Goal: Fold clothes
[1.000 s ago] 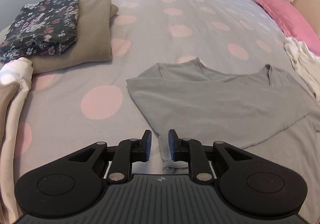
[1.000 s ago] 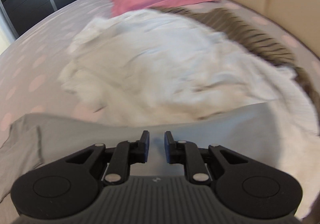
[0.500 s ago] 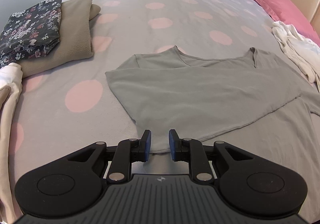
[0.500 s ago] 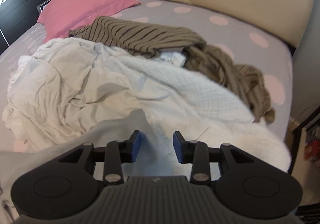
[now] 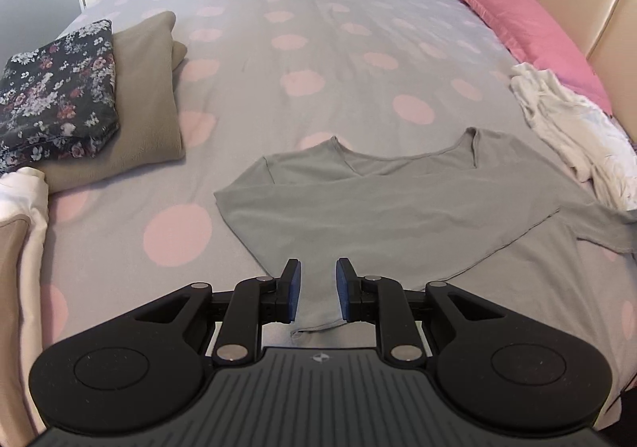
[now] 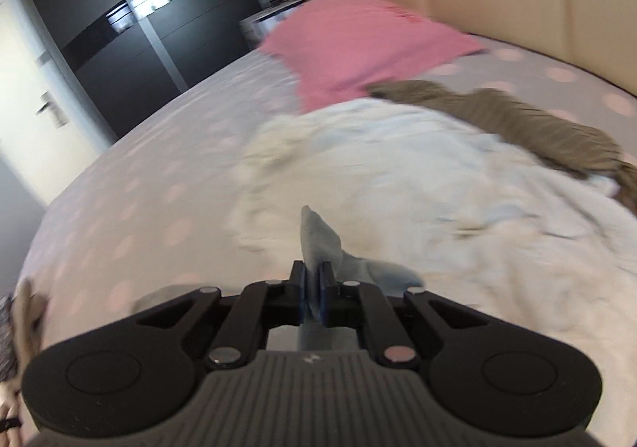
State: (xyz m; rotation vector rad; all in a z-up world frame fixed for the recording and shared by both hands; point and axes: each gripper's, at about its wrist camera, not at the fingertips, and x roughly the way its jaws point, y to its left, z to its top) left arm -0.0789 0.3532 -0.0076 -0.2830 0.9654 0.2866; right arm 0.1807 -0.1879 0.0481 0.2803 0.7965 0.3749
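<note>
Lying flat on the spotted bed cover [image 5: 247,28]: grey shirt [image 5: 398,208], neckline away, long axis running left to right. Hovering parted and unloaded over the near folded cuff: left gripper [image 5: 317,289]. Pinching a raised grey fold, jaws clenched: right gripper [image 6: 313,289]. Leading across toward the left: right side, being already engaged.

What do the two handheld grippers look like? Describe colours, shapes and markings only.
Both the left gripper and the right gripper have matte black linkage arms with silver pivot pins, blue-faced fingers, round black discs either side, and a ribbed grey body bearing a small logo.
</note>
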